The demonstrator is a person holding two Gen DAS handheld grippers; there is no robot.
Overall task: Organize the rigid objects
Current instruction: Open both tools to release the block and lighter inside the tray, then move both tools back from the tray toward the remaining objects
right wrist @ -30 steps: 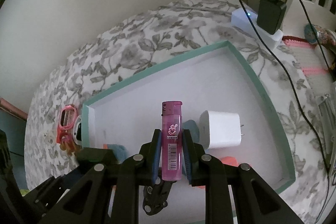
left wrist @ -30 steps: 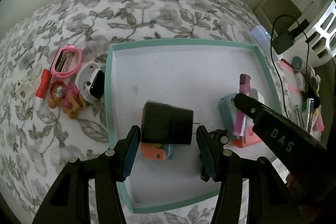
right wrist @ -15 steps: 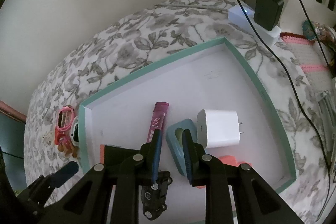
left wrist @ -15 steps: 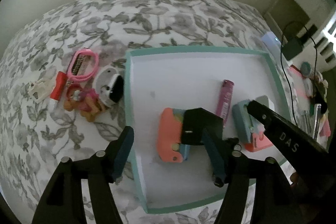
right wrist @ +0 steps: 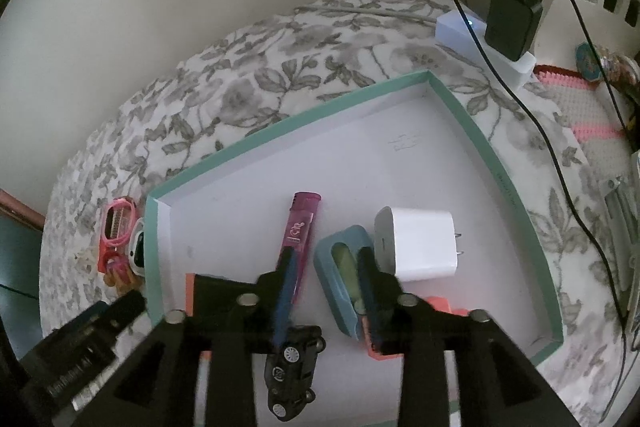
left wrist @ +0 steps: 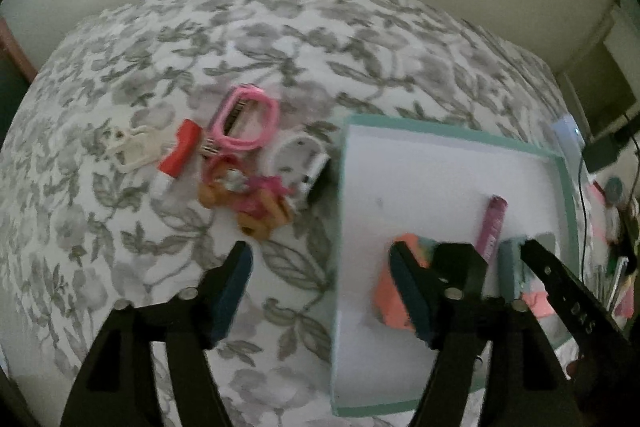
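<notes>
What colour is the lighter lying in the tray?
Purple-pink, with white print; the lighter shows best in the right wrist view, flat on the tray floor.

Lighter (right wrist: 301,231), charger (right wrist: 420,243) in tray (right wrist: 472,131); trinkets (left wrist: 240,163) left.

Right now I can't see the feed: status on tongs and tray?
Left tongs open, empty. Right tongs open, empty, over tray. Pink lighter lies in tray. Small items wait outside on bedspread.

Floral cloth bedspread (left wrist: 280,39), glossy plastic charger (right wrist: 420,247)
</notes>
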